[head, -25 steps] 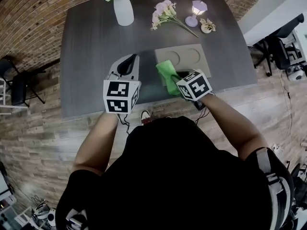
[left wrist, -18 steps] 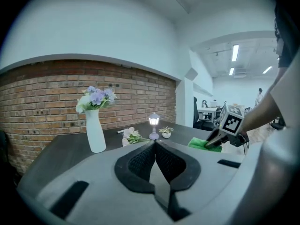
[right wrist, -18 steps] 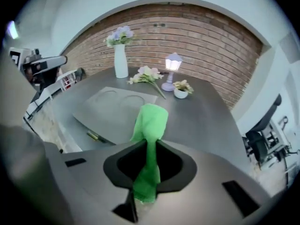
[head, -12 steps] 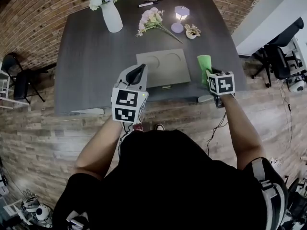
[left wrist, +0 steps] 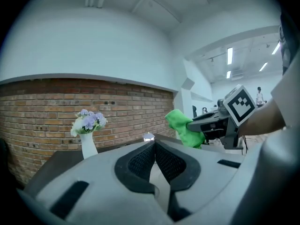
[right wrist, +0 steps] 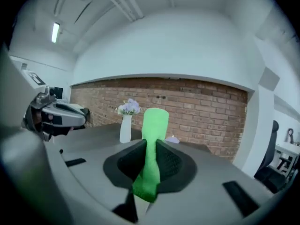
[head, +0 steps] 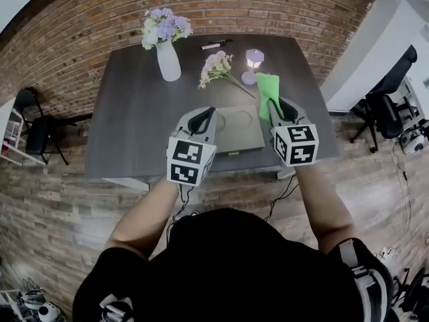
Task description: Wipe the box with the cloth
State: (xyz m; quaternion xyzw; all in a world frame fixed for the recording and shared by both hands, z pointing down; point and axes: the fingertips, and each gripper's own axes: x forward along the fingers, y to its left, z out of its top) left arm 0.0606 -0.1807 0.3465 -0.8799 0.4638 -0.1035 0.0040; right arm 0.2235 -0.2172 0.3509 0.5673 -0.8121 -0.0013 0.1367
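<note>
A flat grey-tan box (head: 238, 129) with two round dents lies near the table's front edge in the head view, partly hidden behind both grippers. The green cloth (head: 267, 93) stands up from my right gripper (head: 273, 106), which is shut on it and held above the box's right end. In the right gripper view the cloth (right wrist: 152, 144) runs between the closed jaws. My left gripper (head: 202, 117) hovers over the box's left end, jaws shut and empty. The left gripper view shows the cloth (left wrist: 183, 126) and the right gripper (left wrist: 191, 125) raised off to its right.
A white vase of flowers (head: 167, 52) stands at the back left of the dark table (head: 131, 113). Loose flowers (head: 218, 68), a small lit lamp (head: 253, 62) and a marker (head: 214, 44) lie at the back. A black chair (head: 37, 123) stands left, office chairs (head: 392, 96) right.
The right gripper has lifted the green cloth off the box's front, swung it out to the right, and now holds it raised above the box's right end. The left gripper stayed over the left end.
</note>
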